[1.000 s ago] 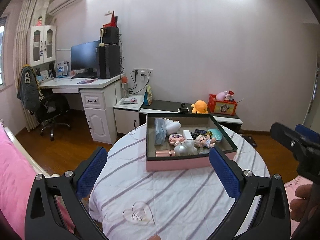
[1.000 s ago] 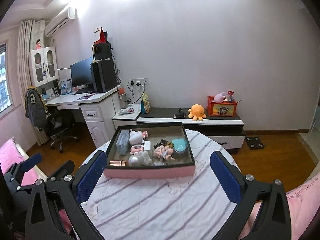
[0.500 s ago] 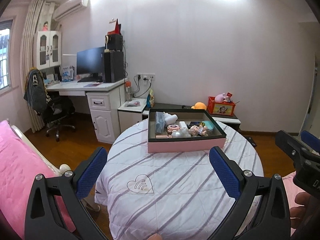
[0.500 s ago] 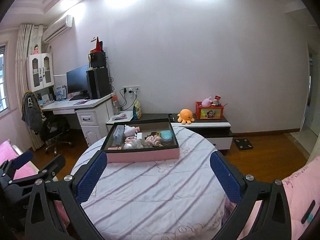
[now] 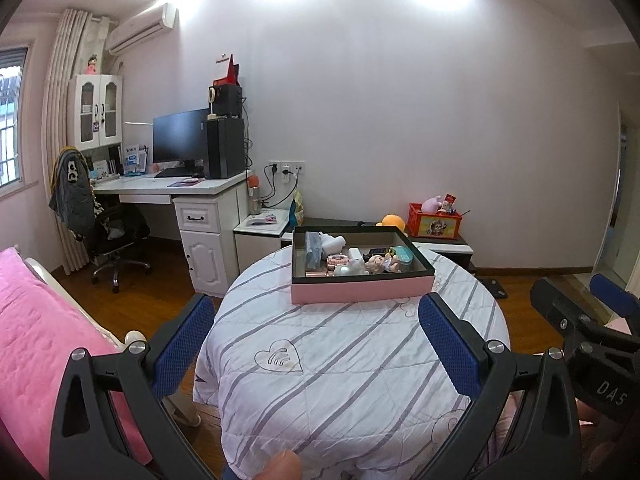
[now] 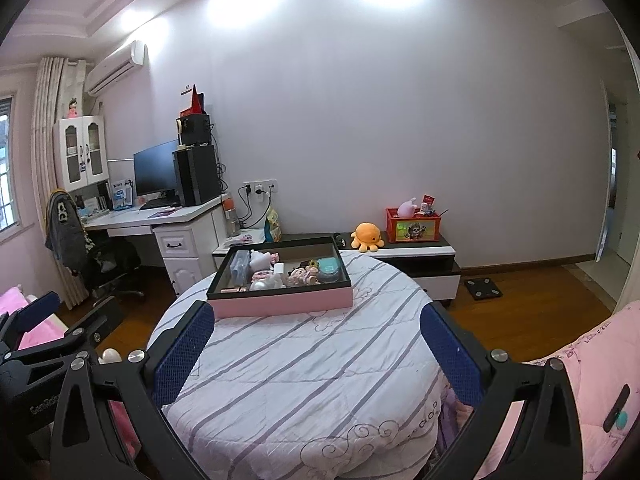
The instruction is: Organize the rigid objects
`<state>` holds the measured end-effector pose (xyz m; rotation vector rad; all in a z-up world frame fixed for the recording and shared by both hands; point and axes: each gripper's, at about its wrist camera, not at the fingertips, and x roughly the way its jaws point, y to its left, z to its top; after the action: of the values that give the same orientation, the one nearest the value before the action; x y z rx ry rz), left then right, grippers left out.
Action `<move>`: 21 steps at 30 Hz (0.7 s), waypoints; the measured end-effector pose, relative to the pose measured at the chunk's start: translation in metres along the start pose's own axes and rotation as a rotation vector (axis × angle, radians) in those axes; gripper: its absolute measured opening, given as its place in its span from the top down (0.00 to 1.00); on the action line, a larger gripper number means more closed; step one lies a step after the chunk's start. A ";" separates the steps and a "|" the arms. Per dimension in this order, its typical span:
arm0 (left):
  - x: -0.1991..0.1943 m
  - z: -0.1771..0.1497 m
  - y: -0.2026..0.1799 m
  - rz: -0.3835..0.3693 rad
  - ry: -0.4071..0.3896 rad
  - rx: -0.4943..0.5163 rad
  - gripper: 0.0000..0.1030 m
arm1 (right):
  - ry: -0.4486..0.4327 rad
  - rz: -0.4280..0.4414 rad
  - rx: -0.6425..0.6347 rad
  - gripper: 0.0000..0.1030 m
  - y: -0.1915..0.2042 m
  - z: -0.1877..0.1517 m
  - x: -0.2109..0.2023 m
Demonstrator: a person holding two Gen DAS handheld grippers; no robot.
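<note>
A pink box with a dark rim (image 5: 360, 290) (image 6: 280, 302) stands at the far side of a round table covered in a striped white cloth (image 5: 352, 364) (image 6: 304, 376). Inside lie several small things: a clear blue case (image 5: 313, 247), a small doll (image 5: 378, 265), a teal round case (image 6: 329, 267) and a white figure (image 6: 261, 258). My left gripper (image 5: 316, 348) is open, well short of the box and holding nothing. My right gripper (image 6: 316, 350) is open too, equally far back. Each gripper shows at the edge of the other's view.
A pink bed (image 5: 36, 340) lies to the left of the table. Behind are a white desk with a monitor (image 5: 180, 140), an office chair (image 5: 112, 232), and a low cabinet with an orange plush octopus (image 6: 367, 236) and a red crate (image 6: 414, 226). Wood floor surrounds the table.
Both grippers have pulled back and away from the box, so the table and box look smaller and farther. Both stay open and empty.
</note>
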<state>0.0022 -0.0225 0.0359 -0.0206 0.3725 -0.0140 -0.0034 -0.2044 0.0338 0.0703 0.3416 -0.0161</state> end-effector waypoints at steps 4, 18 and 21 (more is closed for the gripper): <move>-0.004 -0.001 0.000 0.000 -0.006 -0.001 0.00 | 0.004 0.003 -0.005 0.00 0.002 -0.003 -0.004; -0.013 -0.002 0.005 -0.001 0.005 -0.009 0.00 | 0.001 0.006 -0.023 0.00 0.006 -0.004 -0.006; -0.012 0.000 0.008 -0.016 0.016 -0.024 0.00 | 0.001 0.003 -0.024 0.00 0.006 -0.004 -0.007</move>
<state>-0.0089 -0.0138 0.0396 -0.0467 0.3882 -0.0251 -0.0108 -0.1981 0.0324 0.0475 0.3424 -0.0095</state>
